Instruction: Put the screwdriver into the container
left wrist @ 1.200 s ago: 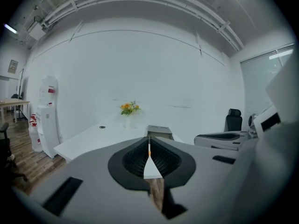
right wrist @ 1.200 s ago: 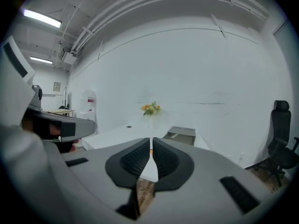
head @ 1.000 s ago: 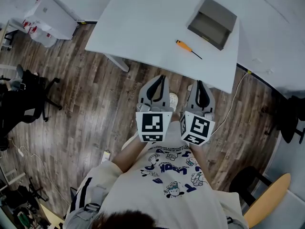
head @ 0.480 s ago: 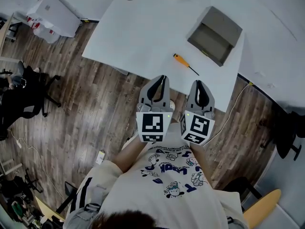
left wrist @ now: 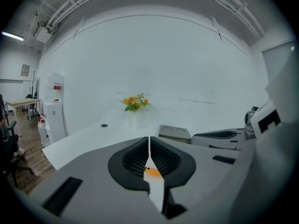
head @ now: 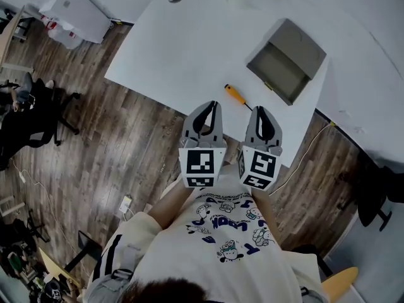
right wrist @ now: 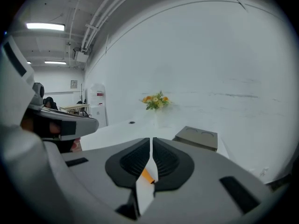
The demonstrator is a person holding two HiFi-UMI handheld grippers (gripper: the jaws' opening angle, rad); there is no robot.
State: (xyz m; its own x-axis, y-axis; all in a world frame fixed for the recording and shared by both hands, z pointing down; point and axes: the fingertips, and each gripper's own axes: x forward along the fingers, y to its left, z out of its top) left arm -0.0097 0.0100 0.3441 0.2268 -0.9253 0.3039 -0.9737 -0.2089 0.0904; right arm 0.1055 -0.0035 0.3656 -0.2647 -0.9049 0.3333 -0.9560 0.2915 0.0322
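smooth white table, orange-handled screwdriver, boxy grey container

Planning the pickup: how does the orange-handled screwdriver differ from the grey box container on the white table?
The orange-handled screwdriver is slim and small; the grey box container is broad and much larger. The screwdriver lies flat near the front edge of the white table, the container farther back by its right corner. Both rest on that table.

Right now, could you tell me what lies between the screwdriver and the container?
Nothing: in the head view, only bare white table separates the screwdriver from the container.
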